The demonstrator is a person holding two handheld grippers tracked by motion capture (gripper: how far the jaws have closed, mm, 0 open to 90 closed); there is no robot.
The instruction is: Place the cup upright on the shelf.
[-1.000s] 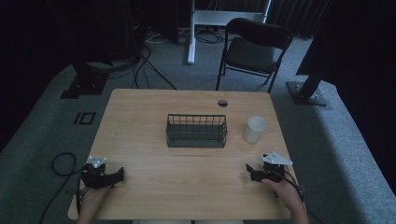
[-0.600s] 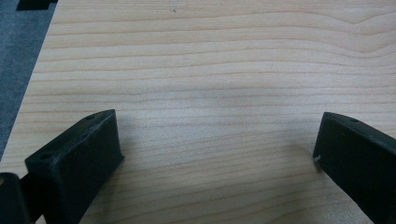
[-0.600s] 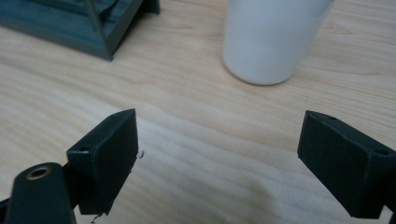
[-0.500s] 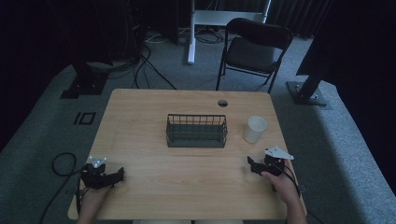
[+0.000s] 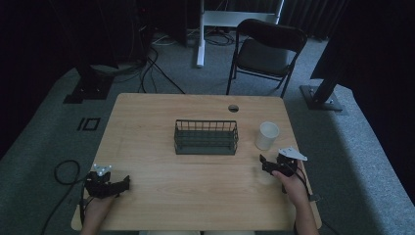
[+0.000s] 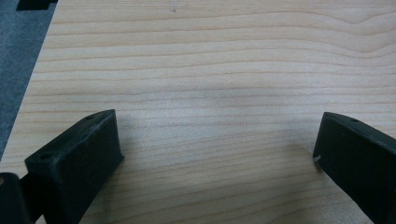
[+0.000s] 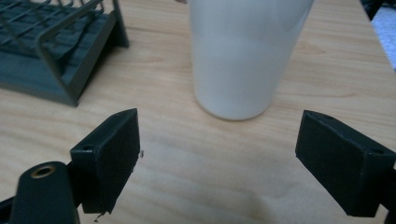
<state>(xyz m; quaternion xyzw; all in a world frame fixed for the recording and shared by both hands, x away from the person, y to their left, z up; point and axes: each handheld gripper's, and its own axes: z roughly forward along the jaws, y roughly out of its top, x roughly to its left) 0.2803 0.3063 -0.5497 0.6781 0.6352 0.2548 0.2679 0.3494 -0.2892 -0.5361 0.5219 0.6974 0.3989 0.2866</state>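
Right tongs (image 5: 266, 164) nearer cup (image 5: 267, 135), table edge (image 5: 301, 166) alongside.

- The left gripper (image 5: 120, 185) sits low over the near left corner, held by the left hand (image 5: 98, 205), its jaws spread wide and pointing right.
- The right gripper (image 5: 264, 164) is held by the right hand (image 5: 288, 178), forearm angled in from the bottom edge, jaws wide apart with nothing between them.

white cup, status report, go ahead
Right hand-held gripper open, short of white cup. Left hand-held gripper open, over bare table. Cup upright beside wire rack; path clear.
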